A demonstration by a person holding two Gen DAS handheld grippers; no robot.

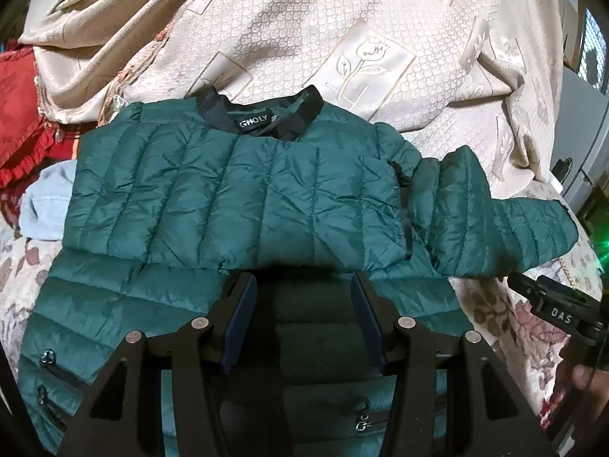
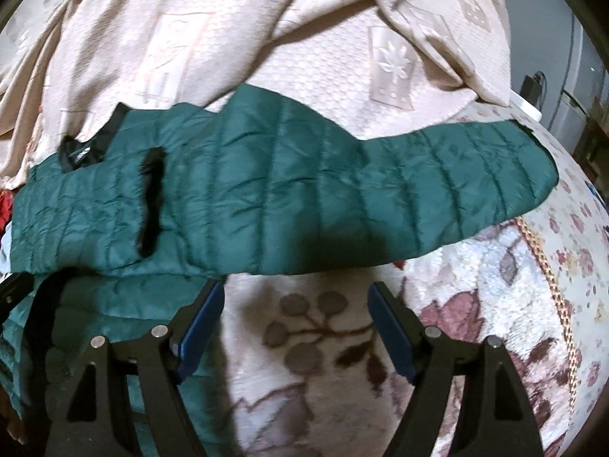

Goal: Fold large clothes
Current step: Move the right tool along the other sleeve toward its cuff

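Note:
A dark green quilted puffer jacket [image 1: 236, 198] with a black collar [image 1: 259, 110] lies flat on a bed. One sleeve is folded across its chest. The other sleeve [image 1: 495, 224] stretches out to the right, and fills the middle of the right wrist view [image 2: 380, 190]. My left gripper [image 1: 302, 289] is open, with its fingers over the jacket's lower body. My right gripper [image 2: 297, 297] is open and empty, just in front of the outstretched sleeve, above the floral blanket [image 2: 304, 342]. It also shows at the right edge of the left wrist view [image 1: 521, 280].
A cream embossed bedspread [image 1: 342, 38] lies rumpled behind the jacket. A red cloth [image 1: 19, 114] and a pale blue garment [image 1: 45, 202] lie at the left. A grey appliance [image 2: 540, 30] stands past the bed at the right.

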